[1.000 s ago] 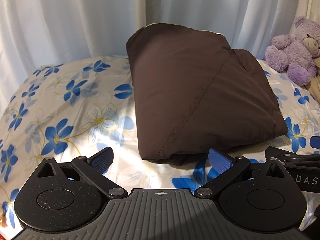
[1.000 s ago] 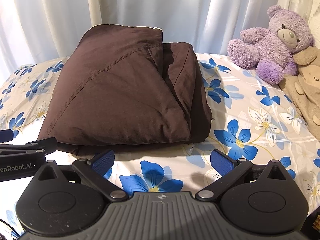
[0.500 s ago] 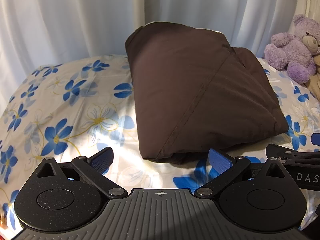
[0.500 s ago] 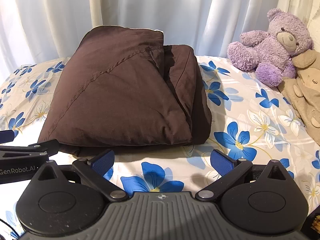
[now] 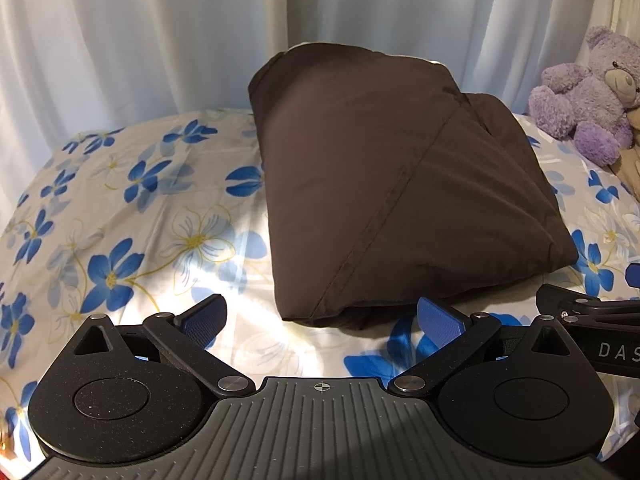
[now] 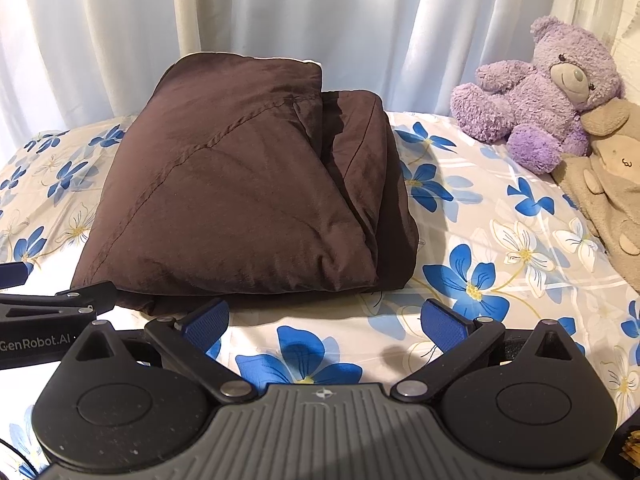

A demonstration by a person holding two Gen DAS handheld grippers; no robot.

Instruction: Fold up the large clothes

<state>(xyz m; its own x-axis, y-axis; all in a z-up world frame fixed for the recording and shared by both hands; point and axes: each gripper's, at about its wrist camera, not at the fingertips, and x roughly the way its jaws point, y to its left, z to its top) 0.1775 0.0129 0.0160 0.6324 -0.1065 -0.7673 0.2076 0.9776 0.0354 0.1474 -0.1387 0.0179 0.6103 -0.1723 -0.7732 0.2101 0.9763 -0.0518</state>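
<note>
The garment, a dark brown puffy piece, lies folded into a thick bundle on the bed, which is covered by a cream sheet with blue and white flowers. In the left wrist view the bundle fills the centre and reaches toward 1 o'clock; a stitched seam runs diagonally across its top face from 1 o'clock down to 6 o'clock. In the right wrist view the same garment sits from the centre toward 10 o'clock, with a second folded layer showing along its right side.

The left tool hovers just short of the bundle's near edge, its blue-padded fingers spread wide and holding nothing. The bundle's near corner sits between the fingers' line of sight but apart from the pads. The right tool is likewise spread wide and empty, over the sheet just in front of the bundle's near edge.

Each tool shows at the edge of the other's view: the right one at 3 o'clock in the left view, the left one at 9 o'clock in the right view.

A purple bear sits at 2 o'clock in the right view, well apart from the garment, with a beige plush leaning against it. A white curtain hangs behind the bed.
</note>
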